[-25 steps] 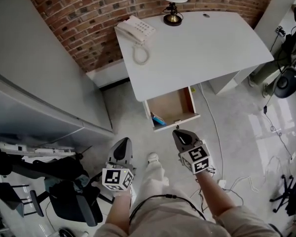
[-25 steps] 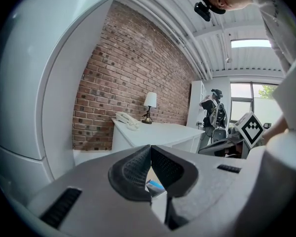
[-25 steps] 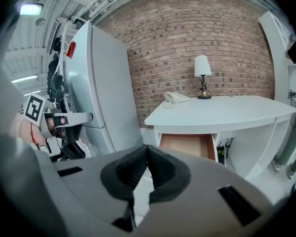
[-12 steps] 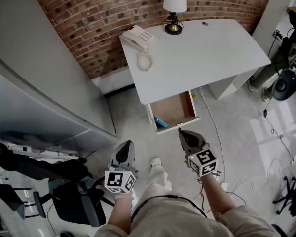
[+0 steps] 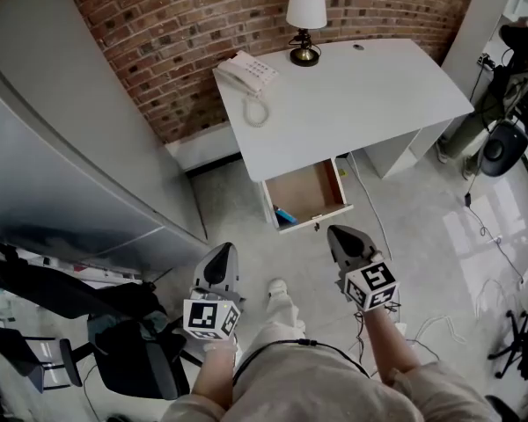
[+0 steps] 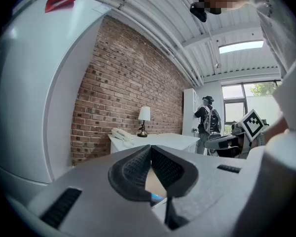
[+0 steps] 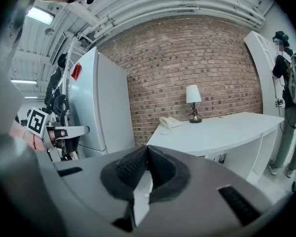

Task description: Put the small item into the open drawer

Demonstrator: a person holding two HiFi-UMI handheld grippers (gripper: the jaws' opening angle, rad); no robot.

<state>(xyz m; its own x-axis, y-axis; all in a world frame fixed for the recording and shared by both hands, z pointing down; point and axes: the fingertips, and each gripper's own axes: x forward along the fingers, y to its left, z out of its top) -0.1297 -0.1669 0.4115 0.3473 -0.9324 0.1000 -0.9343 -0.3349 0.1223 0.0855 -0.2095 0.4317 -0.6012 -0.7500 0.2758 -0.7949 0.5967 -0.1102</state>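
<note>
Evidently done: lodged in the open drawer [image 5: 321,185], at its near left corner, small blue item [image 5: 284,214]. Held just short of drawer front, shut and empty — left gripper [image 5: 222,258], right gripper [image 5: 339,236]. Nothing left to place

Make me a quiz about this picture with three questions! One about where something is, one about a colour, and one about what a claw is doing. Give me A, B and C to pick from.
1. Where is the small blue thing?
A. on the floor
B. in the open drawer
C. on a bed

2. What colour is the telephone?
A. white
B. red
C. green

3. How is the right claw?
A. wide open
B. holding a cup
C. shut, with nothing in it

Answers:
1 B: it lies inside the pulled-out drawer, near its front.
2 A: the telephone is white, like the desk it sits on.
3 C: the right gripper view shows its jaws meeting with nothing between them.
</note>
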